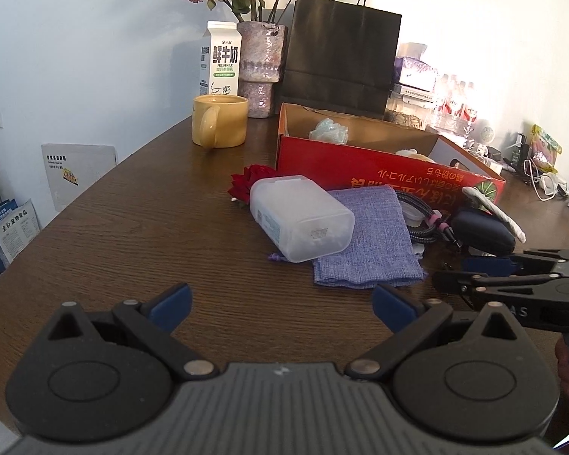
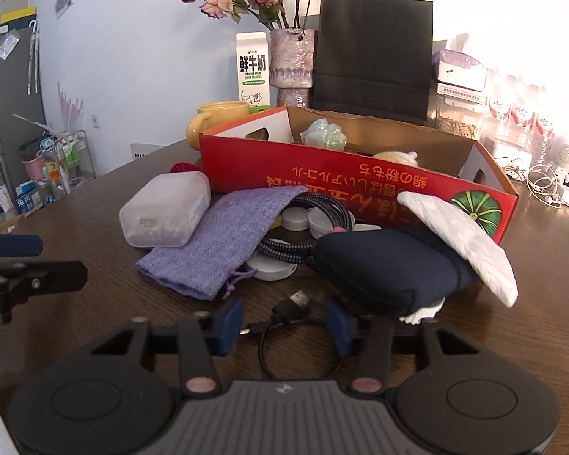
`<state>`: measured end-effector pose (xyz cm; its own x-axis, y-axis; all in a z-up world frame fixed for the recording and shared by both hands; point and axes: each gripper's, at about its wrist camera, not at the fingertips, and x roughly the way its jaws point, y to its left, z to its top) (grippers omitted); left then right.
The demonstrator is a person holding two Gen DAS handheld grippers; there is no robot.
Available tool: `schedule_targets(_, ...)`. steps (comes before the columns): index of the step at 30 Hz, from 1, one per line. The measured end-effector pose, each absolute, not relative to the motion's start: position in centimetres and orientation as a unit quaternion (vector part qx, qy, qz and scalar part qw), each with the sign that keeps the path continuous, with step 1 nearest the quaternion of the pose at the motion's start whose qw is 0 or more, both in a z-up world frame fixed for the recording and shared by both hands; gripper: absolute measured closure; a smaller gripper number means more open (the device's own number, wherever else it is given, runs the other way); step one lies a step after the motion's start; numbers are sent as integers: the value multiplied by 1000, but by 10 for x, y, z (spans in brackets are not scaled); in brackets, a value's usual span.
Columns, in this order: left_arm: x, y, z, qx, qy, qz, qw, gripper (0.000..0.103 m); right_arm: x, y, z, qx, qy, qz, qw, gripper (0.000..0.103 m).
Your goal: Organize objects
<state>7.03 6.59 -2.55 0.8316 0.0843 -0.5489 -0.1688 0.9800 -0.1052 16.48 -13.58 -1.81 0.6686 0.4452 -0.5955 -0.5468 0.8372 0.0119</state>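
A red cardboard box [image 1: 379, 168] [image 2: 341, 182] stands open on the brown table, with a pale green item [image 2: 324, 132] and a yellowish item inside. In front of it lie a translucent plastic container [image 1: 301, 218] [image 2: 167, 208], a purple cloth pouch [image 1: 368, 237] [image 2: 223, 239], a braided cable [image 2: 315, 212], a navy pouch [image 2: 387, 265] [image 1: 481, 233], a white folded item [image 2: 459, 242] and a black USB cable [image 2: 288, 314]. My left gripper [image 1: 280, 303] is open and empty above bare table. My right gripper [image 2: 284, 322] is open, its fingertips on either side of the USB cable.
A yellow mug [image 1: 218, 121], a milk carton [image 1: 222, 60], a vase of dried roses [image 1: 261, 64] and a black paper bag [image 1: 341, 53] stand behind the box. A red flower [image 1: 250, 180] lies by the container. Cables and bottles crowd the far right.
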Motion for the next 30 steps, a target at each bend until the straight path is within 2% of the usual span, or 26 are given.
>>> schedule_targets(4,72,64,-27,-75,284,63,954,0,166,-133,-20,-90,301,271,910,63)
schedule_targets(7,75,63,-27,-76,285,63,953,0,167,-134,-20,-83,304,282,906,83)
schedule_targets(11,81,61,-27,-79,285,65,953,0,165,-135,-20,-81,300,285,907,88)
schedule_targets(30,165,45,-23,-84,275,121,950,0,160,-144,-14,-74,268,264,923,89)
